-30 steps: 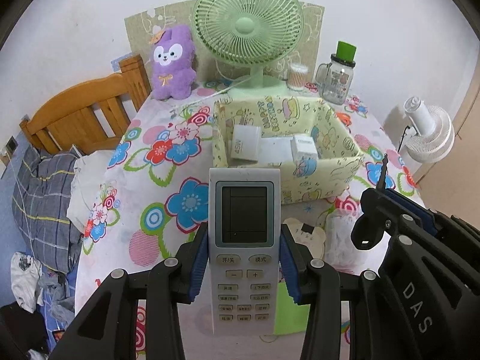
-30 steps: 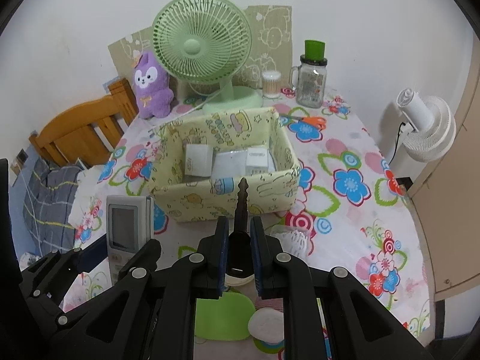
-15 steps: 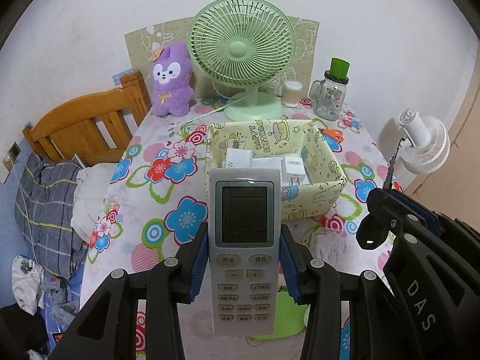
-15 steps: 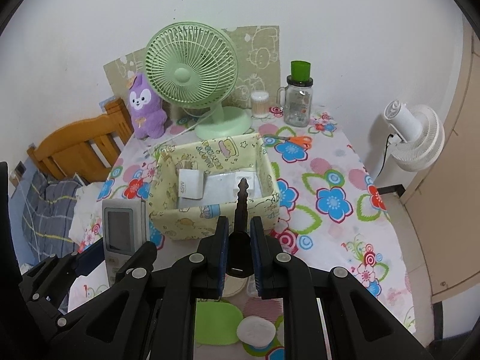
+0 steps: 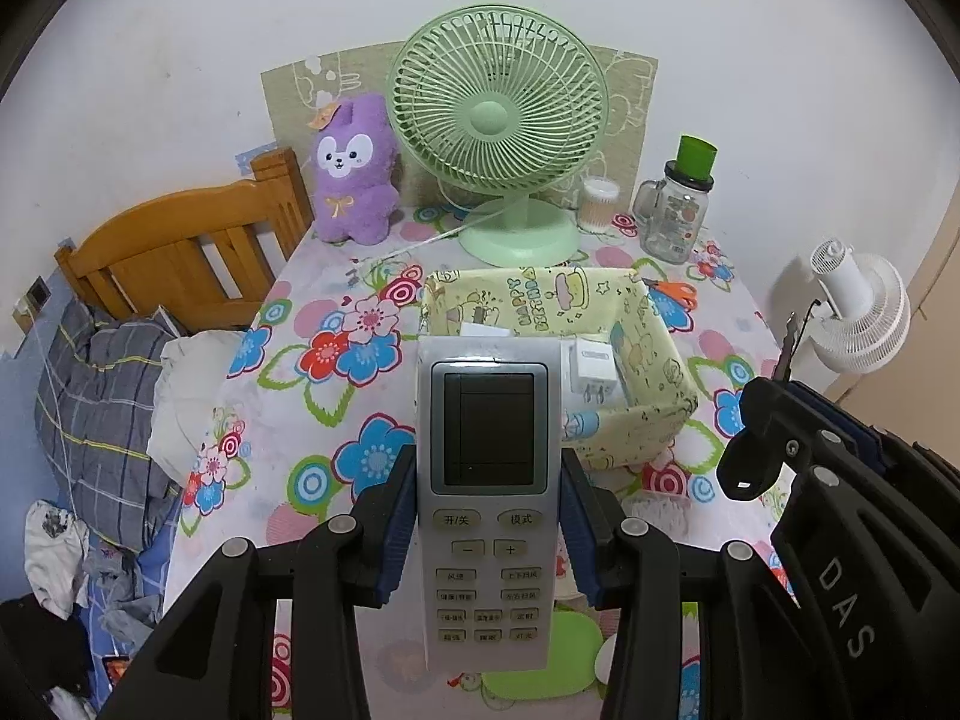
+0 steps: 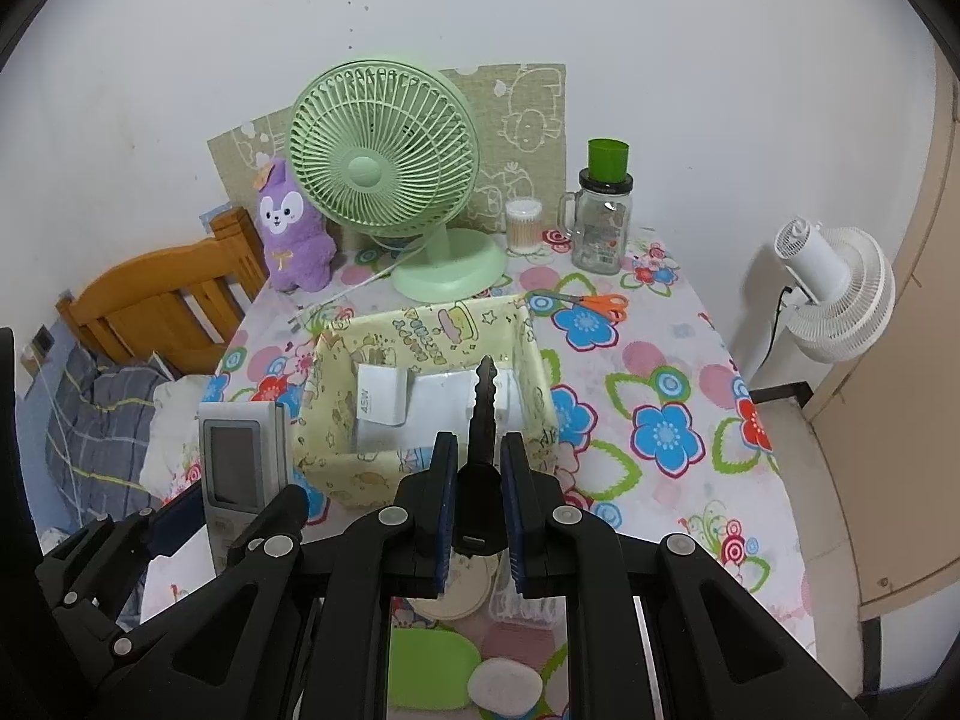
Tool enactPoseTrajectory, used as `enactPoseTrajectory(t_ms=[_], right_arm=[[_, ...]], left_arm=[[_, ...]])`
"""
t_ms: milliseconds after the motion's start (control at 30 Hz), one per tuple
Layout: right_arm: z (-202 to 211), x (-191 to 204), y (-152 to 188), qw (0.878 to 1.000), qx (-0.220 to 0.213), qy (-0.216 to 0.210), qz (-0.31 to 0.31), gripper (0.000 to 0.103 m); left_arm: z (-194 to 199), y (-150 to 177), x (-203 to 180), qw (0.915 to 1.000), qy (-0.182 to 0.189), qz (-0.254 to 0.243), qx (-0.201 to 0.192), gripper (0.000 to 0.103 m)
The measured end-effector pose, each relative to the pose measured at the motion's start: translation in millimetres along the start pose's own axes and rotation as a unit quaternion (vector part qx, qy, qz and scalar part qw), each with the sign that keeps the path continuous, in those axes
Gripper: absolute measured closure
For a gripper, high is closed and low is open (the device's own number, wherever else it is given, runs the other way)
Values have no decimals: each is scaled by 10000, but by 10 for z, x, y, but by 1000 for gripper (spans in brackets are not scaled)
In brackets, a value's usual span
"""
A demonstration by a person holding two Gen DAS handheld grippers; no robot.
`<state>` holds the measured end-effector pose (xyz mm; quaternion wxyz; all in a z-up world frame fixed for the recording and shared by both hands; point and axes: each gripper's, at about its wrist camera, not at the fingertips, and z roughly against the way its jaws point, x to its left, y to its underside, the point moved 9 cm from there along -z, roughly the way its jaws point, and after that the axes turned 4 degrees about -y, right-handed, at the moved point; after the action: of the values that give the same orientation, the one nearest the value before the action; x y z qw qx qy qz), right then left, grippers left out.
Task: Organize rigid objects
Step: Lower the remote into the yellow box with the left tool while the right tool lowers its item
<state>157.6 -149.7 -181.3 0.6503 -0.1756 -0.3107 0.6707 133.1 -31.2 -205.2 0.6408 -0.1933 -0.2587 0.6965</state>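
Note:
My left gripper (image 5: 487, 516) is shut on a grey remote control (image 5: 487, 480), held upright above the near part of the table. The remote also shows in the right wrist view (image 6: 240, 456). My right gripper (image 6: 477, 486) is shut on a black key (image 6: 480, 450), blade pointing up and forward. Both are held high, short of a yellow cartoon-print box (image 6: 420, 396) in the middle of the table. The box (image 5: 654, 354) holds white adapters (image 6: 381, 393).
A green desk fan (image 6: 384, 180), purple plush (image 6: 291, 228), cotton-swab jar (image 6: 523, 227), glass jar with green cap (image 6: 603, 216) and orange scissors (image 6: 597, 303) stand behind the box. Green and white pads (image 6: 429, 675) lie near me. Wooden bed frame (image 6: 162, 300) left, white fan (image 6: 834, 294) right.
Both grippers have risen and drawn back from the box with their objects still held; the box and table look smaller and farther away.

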Motion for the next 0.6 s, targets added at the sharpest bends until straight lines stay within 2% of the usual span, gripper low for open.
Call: enactPoseTrajectory(t_ms=[600], right_arm=[[-303, -20, -403, 9999, -51, -71, 82, 85]], left_arm=[[-240, -361, -39, 10000, -34, 93, -9, 58]])
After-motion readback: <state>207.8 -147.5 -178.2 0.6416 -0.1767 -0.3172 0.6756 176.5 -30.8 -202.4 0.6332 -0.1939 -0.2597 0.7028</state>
